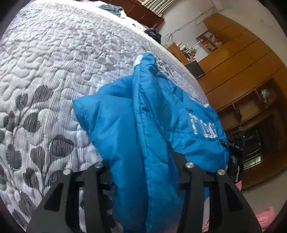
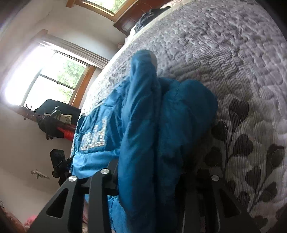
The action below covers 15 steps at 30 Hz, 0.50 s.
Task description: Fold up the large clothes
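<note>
A blue padded jacket [image 1: 143, 114] with white lettering hangs bunched over the quilted bed cover [image 1: 53, 62]. In the left wrist view my left gripper [image 1: 143, 172] is shut on a thick fold of the jacket, and the cloth hides the fingertips. The right wrist view shows the same blue jacket [image 2: 152, 125] rising from between the black fingers of my right gripper [image 2: 152, 179], which is shut on another fold. One sleeve end [image 1: 146, 58] points up and away. The jacket's lower part drapes off the bed edge.
The grey and white quilt [image 2: 233, 62] with a dark leaf pattern covers the bed. Dark clothes [image 1: 111, 8] lie at the far end by the headboard. Wooden cabinets [image 1: 242, 71] stand beside the bed. Windows [image 2: 59, 75] and a dark bag [image 2: 53, 114] are on the other side.
</note>
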{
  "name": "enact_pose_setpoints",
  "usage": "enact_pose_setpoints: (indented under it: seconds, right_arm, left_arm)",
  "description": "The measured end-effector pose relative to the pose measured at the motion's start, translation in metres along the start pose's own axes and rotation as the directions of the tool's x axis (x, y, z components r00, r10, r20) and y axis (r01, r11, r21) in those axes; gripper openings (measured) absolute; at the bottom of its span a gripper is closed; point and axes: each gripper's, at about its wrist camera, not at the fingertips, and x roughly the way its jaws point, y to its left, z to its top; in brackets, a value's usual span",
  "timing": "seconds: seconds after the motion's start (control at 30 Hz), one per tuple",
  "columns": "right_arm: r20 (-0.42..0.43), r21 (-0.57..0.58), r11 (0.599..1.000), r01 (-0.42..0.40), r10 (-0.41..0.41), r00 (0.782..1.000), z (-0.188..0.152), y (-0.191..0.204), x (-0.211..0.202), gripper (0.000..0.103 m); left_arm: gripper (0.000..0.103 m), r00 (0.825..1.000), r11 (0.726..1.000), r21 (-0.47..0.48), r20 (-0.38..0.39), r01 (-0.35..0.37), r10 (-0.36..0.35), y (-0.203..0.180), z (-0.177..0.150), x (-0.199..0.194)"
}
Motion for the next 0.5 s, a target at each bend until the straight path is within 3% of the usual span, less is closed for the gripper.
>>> enact_pose_setpoints:
  seconds: [0.1,0.3,0.5]
  right_arm:
    - [0.001,0.012,1.0,-0.009,0.009,1.0,-0.004,-0.002,-0.001,0.047]
    - [0.098,-0.019,0.988,0.152,-0.149,0.984,-0.005,0.004,-0.037,0.074]
    - [0.182,-0.06,0.966,0.252,-0.237,0.954,0.008,0.022,-0.067,0.076]
  left_arm:
    - [0.054,1.0,1.0,-0.005,0.002,0.003,-0.003,0.003,0.001,-0.001]
    - [0.057,0.996,0.999,-0.009,0.071,-0.051,0.051,0.003,0.001,-0.043]
    - [0.057,0.974,0.992,0.002,0.191,-0.126,0.123,0.001,0.024,-0.081]
